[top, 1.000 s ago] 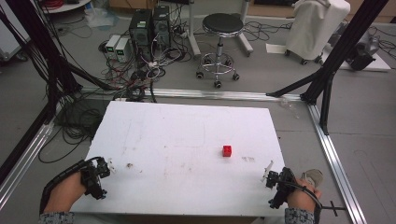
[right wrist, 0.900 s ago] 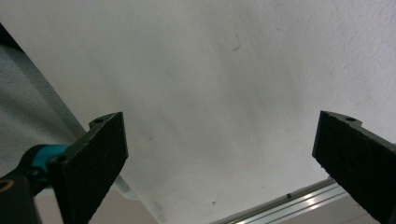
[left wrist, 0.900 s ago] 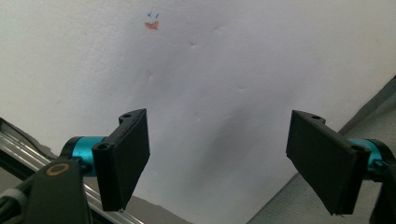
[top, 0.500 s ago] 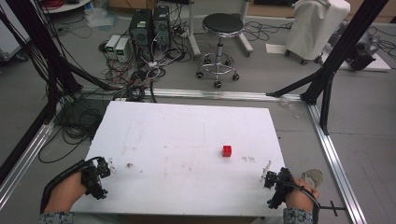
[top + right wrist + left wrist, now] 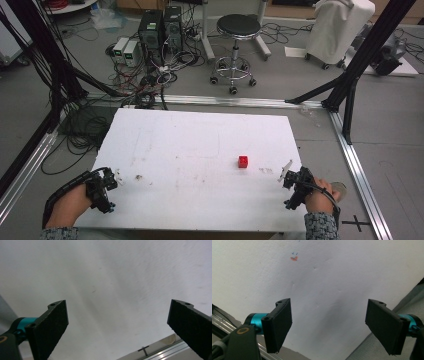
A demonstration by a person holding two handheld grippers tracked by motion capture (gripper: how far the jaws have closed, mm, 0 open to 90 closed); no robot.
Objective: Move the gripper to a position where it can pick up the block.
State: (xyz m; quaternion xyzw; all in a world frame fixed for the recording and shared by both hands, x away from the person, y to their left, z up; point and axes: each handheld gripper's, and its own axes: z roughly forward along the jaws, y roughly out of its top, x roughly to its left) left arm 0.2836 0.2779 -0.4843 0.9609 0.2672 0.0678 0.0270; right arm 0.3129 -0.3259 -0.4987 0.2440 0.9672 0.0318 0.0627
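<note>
- Sitting by itself on the white foam board (image 5: 200, 145), right of centre and a bit toward the near side, is a small red cube (image 5: 243, 161), nothing touching it.
- Right gripper (image 5: 289, 176) hovers at the near right corner, jaws spread wide and empty, closest to the cube, so I'd guess it goes in first.
- Left gripper (image 5: 111, 181) waits at the near left edge, also wide open and holding nothing, well apart from the cube.

A lab: computer towers (image 5: 160, 27), tangled floor cables (image 5: 145, 80), a black frame (image 5: 360, 65) around a white table (image 5: 200, 150).
</note>
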